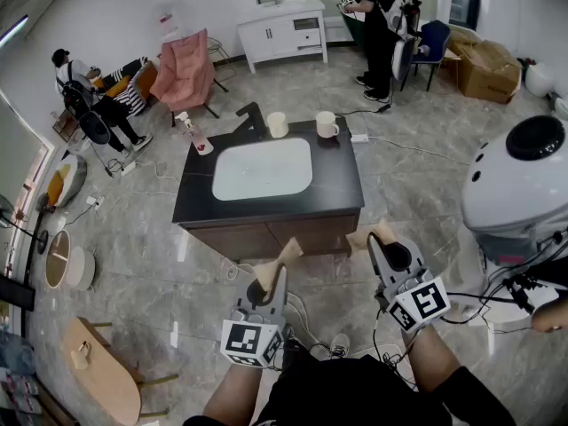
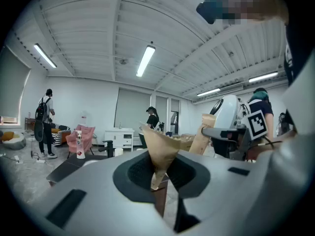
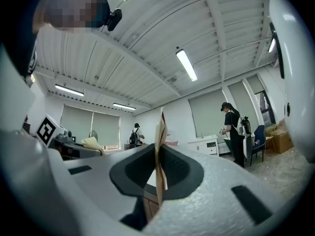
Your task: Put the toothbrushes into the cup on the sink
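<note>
The sink unit has a black counter and a white basin, and it stands in front of me on the floor. At the counter's back edge are a cream cup and a white mug, beside a black faucet. I see no toothbrush in any view. My left gripper and right gripper hover short of the unit's front. Both point toward it. Their tan-taped jaws are pressed together with nothing between them.
A pump bottle stands at the counter's left back corner. A large white rounded machine is to the right, with cables on the floor. A wooden chair sits at the lower left. Several people, a pink armchair and a white cabinet are farther back.
</note>
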